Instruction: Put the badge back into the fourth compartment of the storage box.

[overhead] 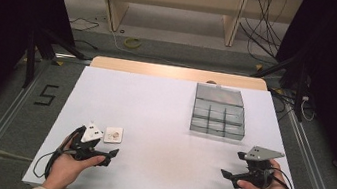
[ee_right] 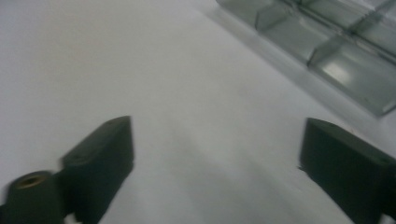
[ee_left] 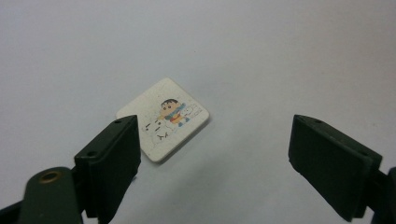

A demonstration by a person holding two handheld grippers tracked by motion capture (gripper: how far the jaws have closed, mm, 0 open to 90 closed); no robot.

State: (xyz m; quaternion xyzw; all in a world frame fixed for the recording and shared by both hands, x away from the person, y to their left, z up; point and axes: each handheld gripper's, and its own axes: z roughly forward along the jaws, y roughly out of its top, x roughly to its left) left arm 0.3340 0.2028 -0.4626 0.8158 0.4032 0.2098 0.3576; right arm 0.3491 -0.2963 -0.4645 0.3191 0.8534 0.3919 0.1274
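The left gripper [ee_left: 215, 163] hangs with jaws spread and empty; the small square white cartoon-printed tile [ee_left: 163, 119] lies flat just ahead by its left jaw. To pinch it, probably centre first, then tilt an edge. The right gripper [ee_right: 215, 172], also spread, has bare white table [overhead: 163, 119] around; the clear plastic compartmented box [overhead: 218, 111] sits beyond.

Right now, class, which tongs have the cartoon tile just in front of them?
The left tongs: the tile lies just ahead, while the right tongs face bare table.
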